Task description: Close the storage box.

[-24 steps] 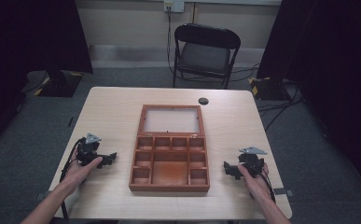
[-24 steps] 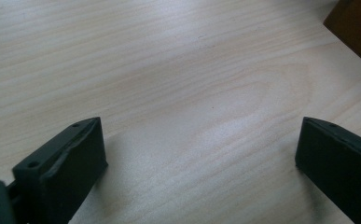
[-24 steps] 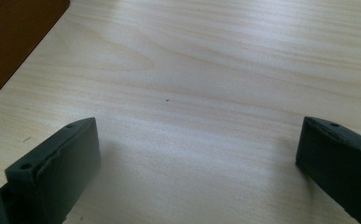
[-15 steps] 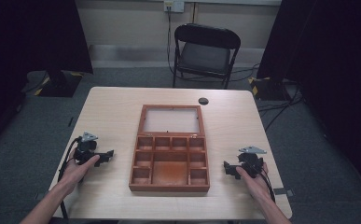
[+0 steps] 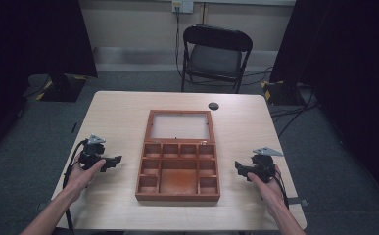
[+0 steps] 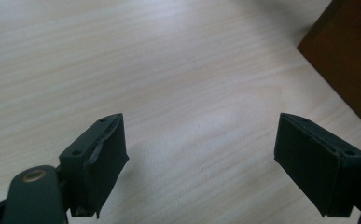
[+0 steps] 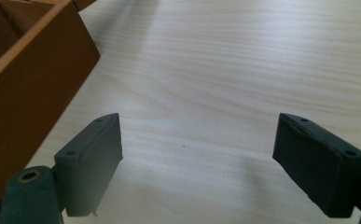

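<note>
The table (image 5: 128,112) is pale wood-grain laminate with broad bare room to the left and right of the wooden compartment box (image 5: 178,169), which sits at the middle, its base close to the near edge and its glass-paned lid (image 5: 179,126) lying open flat toward the far edge. The box looks rigid and fairly heavy, with thin dividers making 4 small cells along the top and more down both sides; the glass lid and its hinges are likely the fragile part, so the solid outer side walls seem the safest places to grip. A small dark disc (image 5: 213,105) lies near the far edge. The left hand-held gripper (image 5: 112,160) and right hand-held gripper (image 5: 239,168) flank the box, each released, jaws wide and holding nothing.
</note>
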Demonstrator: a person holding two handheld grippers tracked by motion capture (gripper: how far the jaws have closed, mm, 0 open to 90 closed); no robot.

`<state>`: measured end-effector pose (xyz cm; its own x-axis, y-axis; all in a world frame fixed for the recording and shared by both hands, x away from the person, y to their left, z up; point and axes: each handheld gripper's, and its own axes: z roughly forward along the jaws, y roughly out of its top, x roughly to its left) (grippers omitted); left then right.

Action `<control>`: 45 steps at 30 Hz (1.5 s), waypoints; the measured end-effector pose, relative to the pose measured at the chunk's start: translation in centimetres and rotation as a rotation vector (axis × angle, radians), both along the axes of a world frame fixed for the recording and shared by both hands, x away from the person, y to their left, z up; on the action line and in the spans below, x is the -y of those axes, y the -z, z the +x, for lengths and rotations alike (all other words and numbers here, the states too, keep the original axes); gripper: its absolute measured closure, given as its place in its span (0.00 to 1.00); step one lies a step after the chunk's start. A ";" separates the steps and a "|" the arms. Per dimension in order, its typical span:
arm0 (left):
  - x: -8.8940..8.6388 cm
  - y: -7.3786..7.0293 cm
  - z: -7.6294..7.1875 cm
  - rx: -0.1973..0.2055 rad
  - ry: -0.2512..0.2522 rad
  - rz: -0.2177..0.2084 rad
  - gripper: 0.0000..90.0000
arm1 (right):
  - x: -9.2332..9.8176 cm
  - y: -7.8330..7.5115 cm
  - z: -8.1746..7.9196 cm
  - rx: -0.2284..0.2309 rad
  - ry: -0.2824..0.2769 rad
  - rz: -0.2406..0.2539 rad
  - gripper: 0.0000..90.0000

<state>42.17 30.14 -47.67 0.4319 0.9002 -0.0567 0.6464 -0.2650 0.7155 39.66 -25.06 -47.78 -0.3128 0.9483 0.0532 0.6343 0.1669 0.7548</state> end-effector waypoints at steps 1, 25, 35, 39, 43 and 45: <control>0.0 -0.2 0.0 0.007 -0.009 -0.011 0.19 | -0.1 -0.2 0.1 0.004 -0.003 -0.003 0.16; 3.1 -2.8 3.4 0.044 0.097 -0.055 0.19 | -5.1 -4.0 6.7 0.029 -0.101 0.090 0.18; 5.2 -4.4 6.5 0.075 0.064 -0.107 0.19 | -7.4 -4.7 9.9 0.015 -0.122 0.103 0.18; 6.0 -4.5 8.1 0.059 0.052 -0.122 0.19 | -8.7 -4.2 11.6 0.004 -0.123 0.092 0.18; 6.8 -3.6 9.0 0.021 0.052 -0.164 0.19 | -9.5 -3.4 12.4 -0.023 -0.128 0.095 0.17; 7.1 -3.2 9.0 0.011 0.051 -0.168 0.19 | -9.7 -3.0 12.7 -0.032 -0.126 0.092 0.16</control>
